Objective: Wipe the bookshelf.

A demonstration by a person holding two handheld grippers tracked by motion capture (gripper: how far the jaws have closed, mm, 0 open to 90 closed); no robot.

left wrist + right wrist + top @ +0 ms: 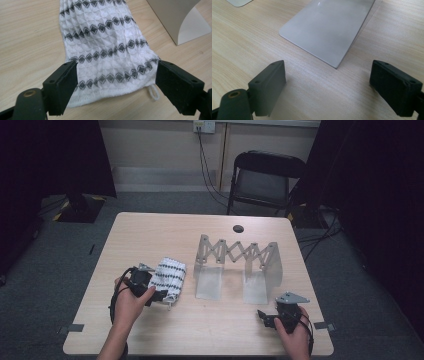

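Left gripper point(116, 82), jaws apart, straddles the near edge of the patterned cloth point(107, 50) lying on the table point(150, 235) beside the folding rack point(237, 252); right gripper point(328, 85) open over bare tabletop.

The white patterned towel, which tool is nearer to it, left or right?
Left. The left tool straddles the towel's near edge, jaws open; the right tool sits far across the table, by the rack.

In the left gripper view, the far end of the patterned cloth point(107, 47) ran off the top edge, and the rack's foot point(180, 20) was cropped at the right. In the right gripper view, the rack's base plate point(329, 30) was cut off at the top.
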